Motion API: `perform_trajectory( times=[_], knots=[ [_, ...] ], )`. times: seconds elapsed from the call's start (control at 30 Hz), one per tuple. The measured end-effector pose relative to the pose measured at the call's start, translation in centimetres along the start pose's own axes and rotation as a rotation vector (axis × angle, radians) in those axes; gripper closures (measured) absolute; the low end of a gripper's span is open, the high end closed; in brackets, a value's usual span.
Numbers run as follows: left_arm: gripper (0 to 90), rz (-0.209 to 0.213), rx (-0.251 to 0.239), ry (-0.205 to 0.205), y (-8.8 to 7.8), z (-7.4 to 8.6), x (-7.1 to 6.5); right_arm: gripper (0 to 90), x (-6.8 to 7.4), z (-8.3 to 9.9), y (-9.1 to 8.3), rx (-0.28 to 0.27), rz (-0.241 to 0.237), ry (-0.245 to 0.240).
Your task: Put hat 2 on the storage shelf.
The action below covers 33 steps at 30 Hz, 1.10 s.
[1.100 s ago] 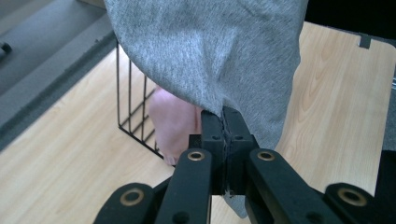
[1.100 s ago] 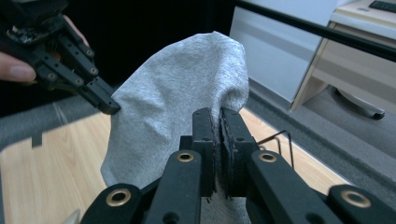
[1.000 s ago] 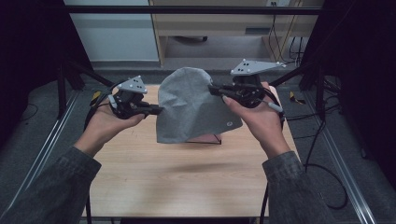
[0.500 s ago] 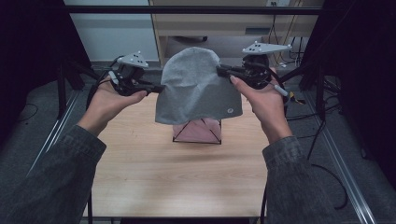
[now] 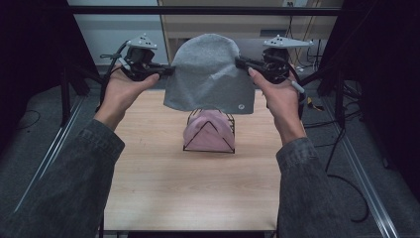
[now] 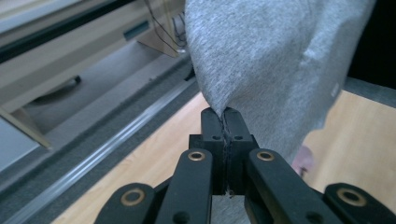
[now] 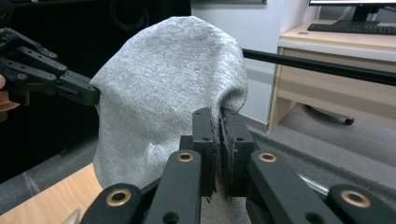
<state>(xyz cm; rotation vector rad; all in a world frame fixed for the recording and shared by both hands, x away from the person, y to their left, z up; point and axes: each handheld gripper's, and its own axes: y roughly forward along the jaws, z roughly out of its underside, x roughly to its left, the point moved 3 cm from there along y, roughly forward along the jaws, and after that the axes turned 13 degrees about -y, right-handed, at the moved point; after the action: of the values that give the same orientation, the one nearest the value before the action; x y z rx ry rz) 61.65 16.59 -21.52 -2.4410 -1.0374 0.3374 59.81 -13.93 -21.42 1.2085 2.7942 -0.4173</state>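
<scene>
Two tongs are seen in the high view, left tongs (image 5: 167, 72) and right tongs (image 5: 241, 62), clenched on a grey beanie (image 5: 208, 74) held at upper centre above a wire stand (image 5: 209, 131) carrying a pink cap (image 5: 205, 133) on the surface (image 5: 198, 188). Left gripper view: fabric (image 6: 271, 56) is pinched at frame centre. Right gripper view: the opposite edge (image 7: 173, 93) is pinched. Positioning is judged in hand; lowering squarely onto the stand is called for next.

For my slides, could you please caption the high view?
Left gripper and right gripper hold a grey beanie stretched above a wire stand bearing a pink hat.
</scene>
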Motion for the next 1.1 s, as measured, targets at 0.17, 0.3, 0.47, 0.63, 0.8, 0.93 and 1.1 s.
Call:
perform_trajectory(
  times=[0.17, 0.3, 0.47, 0.63, 0.8, 0.93, 1.1],
  knots=[
    [89.2, -0.016, 0.002, 0.010, 1.3, 0.1, 0.5, 85.7, -0.9, 0.6, 1.2, 0.007, 0.018, 0.007],
    [89.2, -0.037, -0.010, 0.009, 2.7, 0.2, 1.1, 85.7, -1.6, 1.5, 2.2, 0.017, 0.030, 0.004],
    [89.2, -0.045, -0.015, 0.000, 4.9, 0.6, 1.8, 85.7, -2.5, 2.4, 3.5, 0.027, 0.049, 0.007],
    [89.2, -0.050, -0.025, -0.009, 6.7, 1.0, 1.9, 85.7, -3.1, 3.7, 4.6, 0.043, 0.055, 0.015],
    [89.2, -0.045, 0.005, 0.004, 7.6, 1.8, 1.8, 85.6, -3.0, 4.9, 5.1, 0.059, 0.049, 0.017],
    [89.1, -0.037, 0.005, -0.016, 7.8, 2.4, 1.7, 85.7, -2.8, 5.7, 5.1, 0.068, 0.042, 0.026],
    [89.2, -0.029, 0.023, -0.018, 7.9, 2.9, 1.4, 85.7, -2.6, 6.4, 5.0, 0.081, 0.038, 0.036]
  ],
)
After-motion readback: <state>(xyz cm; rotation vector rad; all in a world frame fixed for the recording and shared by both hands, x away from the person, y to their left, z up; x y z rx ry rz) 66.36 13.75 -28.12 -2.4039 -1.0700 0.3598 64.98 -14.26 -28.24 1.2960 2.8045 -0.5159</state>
